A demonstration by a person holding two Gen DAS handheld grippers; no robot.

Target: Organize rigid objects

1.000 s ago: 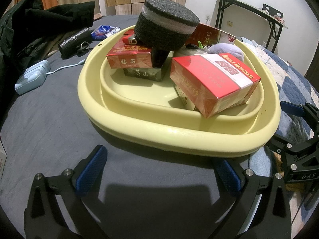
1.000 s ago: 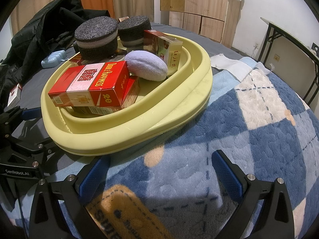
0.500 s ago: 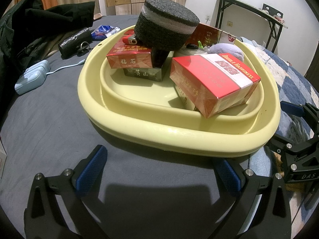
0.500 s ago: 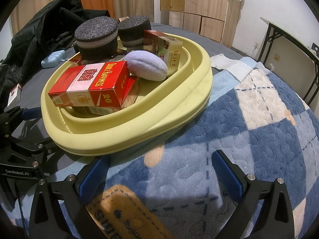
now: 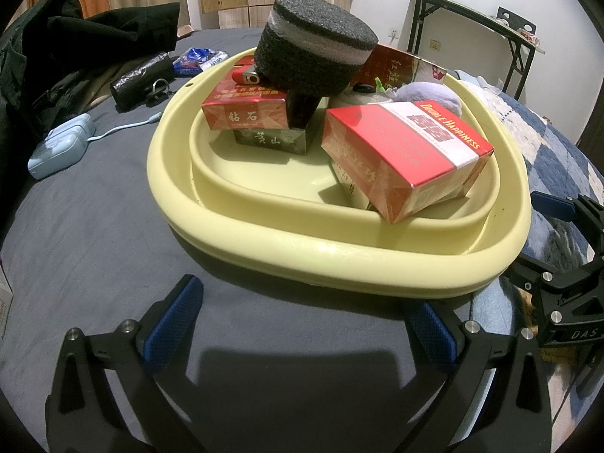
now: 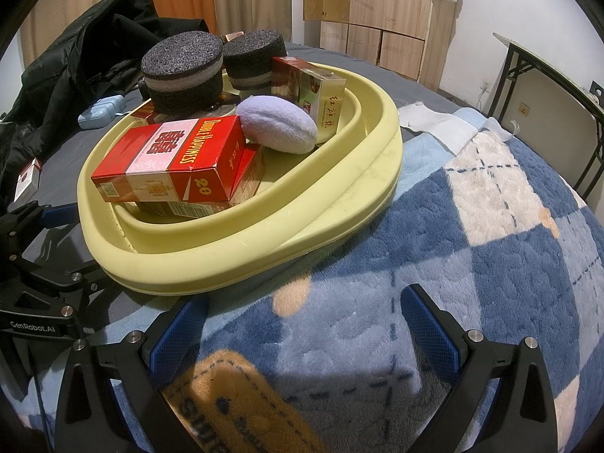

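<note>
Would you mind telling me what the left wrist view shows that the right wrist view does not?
Only the left wrist view shows the red lighter and the black pouch outside the basin.

Only the right wrist view shows a second foam puck and the small red pack on the grey sheet.

Both show the yellow basin, the Double Happiness box and the purple pouf.
</note>
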